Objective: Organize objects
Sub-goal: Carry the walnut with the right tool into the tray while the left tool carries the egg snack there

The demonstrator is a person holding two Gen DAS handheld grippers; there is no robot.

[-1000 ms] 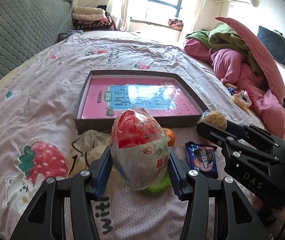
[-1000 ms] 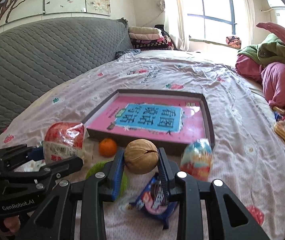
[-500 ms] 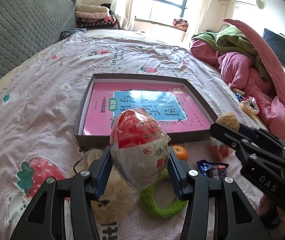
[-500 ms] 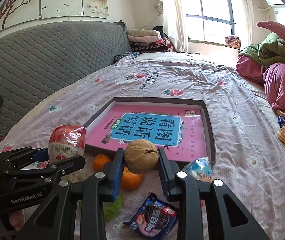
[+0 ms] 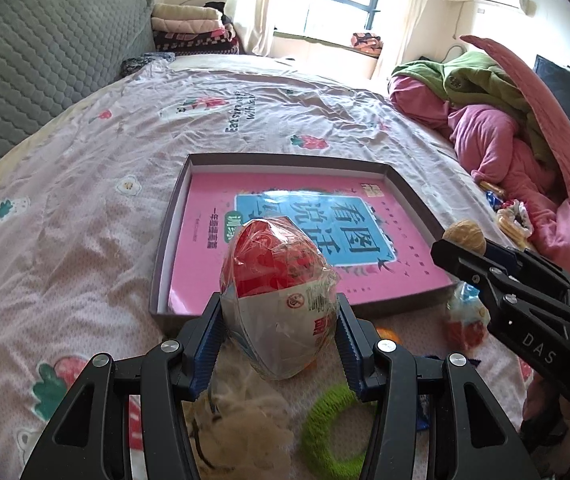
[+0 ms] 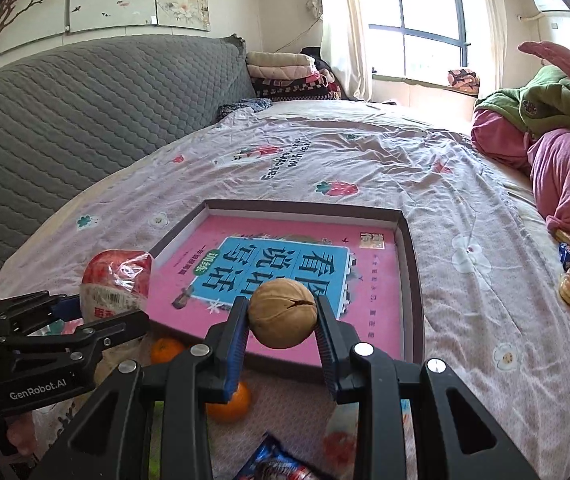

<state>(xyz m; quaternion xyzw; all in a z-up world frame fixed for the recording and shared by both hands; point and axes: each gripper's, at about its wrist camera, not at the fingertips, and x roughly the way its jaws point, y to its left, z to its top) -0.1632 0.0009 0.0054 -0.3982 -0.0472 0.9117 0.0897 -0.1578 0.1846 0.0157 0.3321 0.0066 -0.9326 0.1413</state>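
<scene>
Nearest to the person, the left gripper (image 5: 279,344) is clamped on a plastic-wrapped egg-shaped toy (image 5: 279,300), red on top and white below, its blue pads pressing both sides and the toy held clear of the bedsheet (image 5: 85,208). Under it lie a green fuzzy ring (image 5: 325,428) and a pale fluffy bundle (image 5: 245,432), both on the sheet.

Beside it the right gripper (image 6: 283,328) stands narrow, pinching a walnut (image 6: 283,313) between its pads — the shell shows a dark crack across the front. Below that gripper two small oranges (image 6: 231,400) rest on the sheet, with a blue snack packet (image 6: 277,464) at the bottom edge and a second wrapped egg toy (image 5: 465,320) just short of the box.

A little further off sits the shallow dark box (image 5: 173,248), open — a pink book (image 5: 285,232) with a blue title panel lies flat inside it. Both held things hang near the box's front wall.

Beyond, the sheet runs to a grey quilted headboard (image 6: 85,120), folded blankets (image 6: 285,72) and a heap of pink and green bedding (image 5: 505,128) under the window.
</scene>
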